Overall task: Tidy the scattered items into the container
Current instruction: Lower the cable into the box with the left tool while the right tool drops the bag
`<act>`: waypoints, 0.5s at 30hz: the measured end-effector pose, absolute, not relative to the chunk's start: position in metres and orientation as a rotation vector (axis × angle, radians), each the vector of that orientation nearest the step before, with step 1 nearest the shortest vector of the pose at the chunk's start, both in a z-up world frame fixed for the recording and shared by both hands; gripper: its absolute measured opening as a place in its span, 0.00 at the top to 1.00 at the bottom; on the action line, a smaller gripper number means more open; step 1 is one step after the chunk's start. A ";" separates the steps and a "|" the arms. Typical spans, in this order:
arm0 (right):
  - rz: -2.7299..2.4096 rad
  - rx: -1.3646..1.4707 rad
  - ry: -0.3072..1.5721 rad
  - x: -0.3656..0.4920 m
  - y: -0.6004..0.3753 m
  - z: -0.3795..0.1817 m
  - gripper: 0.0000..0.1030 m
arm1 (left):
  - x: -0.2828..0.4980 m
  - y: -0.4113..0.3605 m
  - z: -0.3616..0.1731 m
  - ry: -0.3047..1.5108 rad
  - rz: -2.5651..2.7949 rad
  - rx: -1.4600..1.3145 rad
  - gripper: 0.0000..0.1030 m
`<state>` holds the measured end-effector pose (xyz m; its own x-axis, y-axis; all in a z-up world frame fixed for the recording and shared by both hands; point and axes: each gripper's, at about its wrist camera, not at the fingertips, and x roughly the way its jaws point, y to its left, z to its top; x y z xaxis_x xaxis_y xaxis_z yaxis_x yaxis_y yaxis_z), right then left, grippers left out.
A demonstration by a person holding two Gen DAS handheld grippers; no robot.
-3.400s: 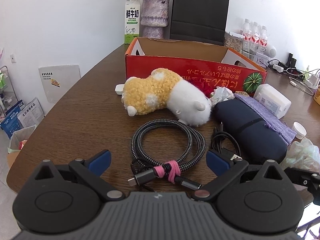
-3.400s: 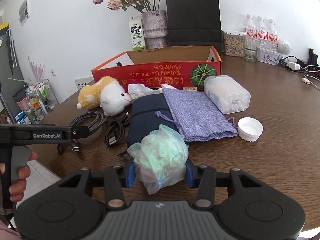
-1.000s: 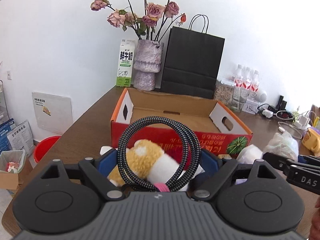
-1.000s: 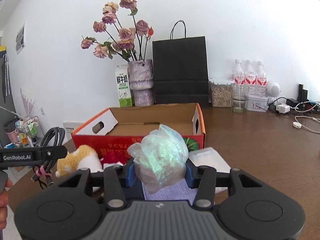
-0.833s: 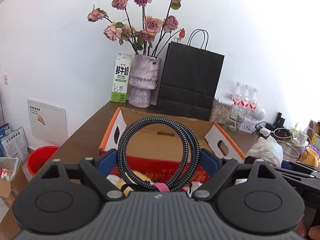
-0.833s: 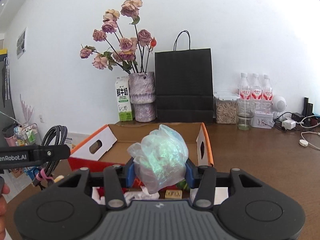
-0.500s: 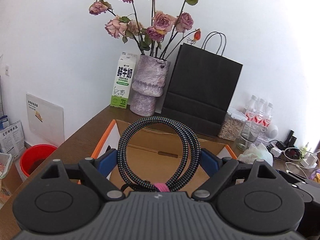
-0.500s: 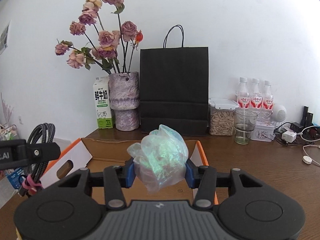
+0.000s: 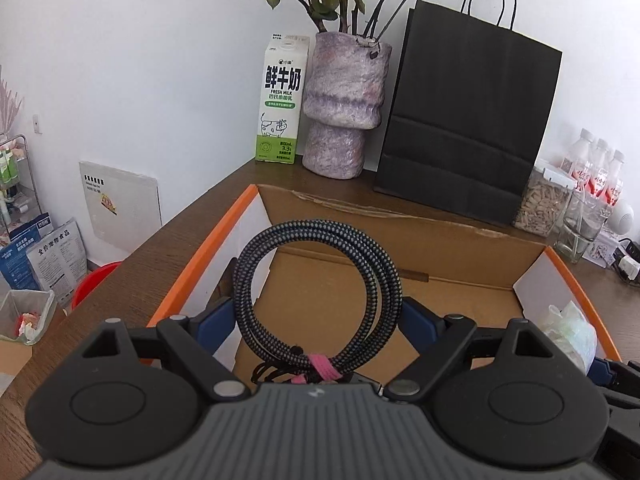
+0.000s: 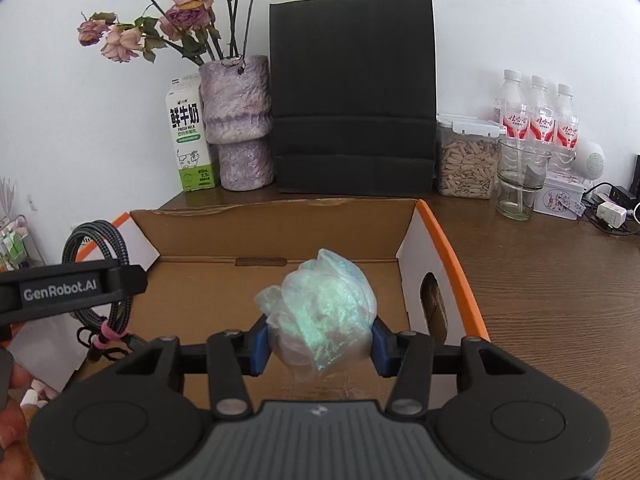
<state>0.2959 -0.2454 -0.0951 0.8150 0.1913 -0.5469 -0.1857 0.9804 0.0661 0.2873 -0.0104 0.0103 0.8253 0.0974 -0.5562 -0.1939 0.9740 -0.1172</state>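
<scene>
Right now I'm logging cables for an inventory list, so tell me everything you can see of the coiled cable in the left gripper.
The coiled cable is a braided cord in black and grey, wound into a round loop of several turns and bound at the bottom by a pink tie. It stands upright, clamped at its sides between the blue pads of the left gripper, above the open cardboard box. Dark connector ends hang below the tie in the right wrist view. Nothing else visibly touches it.
</scene>
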 end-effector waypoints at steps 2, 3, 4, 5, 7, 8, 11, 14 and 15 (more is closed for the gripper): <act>0.203 0.003 0.579 0.293 -0.245 -0.094 0.54 | 0.288 -0.011 0.009 0.590 0.153 -0.171 0.14; 0.203 -0.001 0.577 0.292 -0.245 -0.093 0.54 | 0.287 -0.012 0.008 0.592 0.153 -0.168 0.14; 0.203 -0.006 0.577 0.291 -0.244 -0.094 0.54 | 0.286 -0.012 0.008 0.591 0.154 -0.164 0.14; 0.203 -0.010 0.577 0.291 -0.244 -0.093 0.54 | 0.285 -0.013 0.008 0.589 0.156 -0.159 0.14; 0.203 -0.012 0.577 0.290 -0.243 -0.093 0.53 | 0.283 -0.015 0.007 0.586 0.157 -0.147 0.14; 0.196 -0.016 0.571 0.288 -0.243 -0.092 0.50 | 0.283 -0.016 0.007 0.586 0.157 -0.144 0.14; 0.179 -0.021 0.550 0.284 -0.243 -0.090 0.38 | 0.282 -0.017 0.008 0.585 0.154 -0.141 0.13; 0.175 -0.016 0.527 0.278 -0.245 -0.087 0.13 | 0.277 -0.019 0.009 0.561 0.157 -0.136 0.06; 0.173 -0.015 0.522 0.277 -0.245 -0.086 0.10 | 0.275 -0.020 0.011 0.541 0.161 -0.133 0.00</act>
<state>0.2767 -0.2455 -0.0861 0.8526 0.1605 -0.4973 -0.1679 0.9853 0.0302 0.2746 -0.0199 0.0106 0.8451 0.1170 -0.5216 -0.1869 0.9788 -0.0834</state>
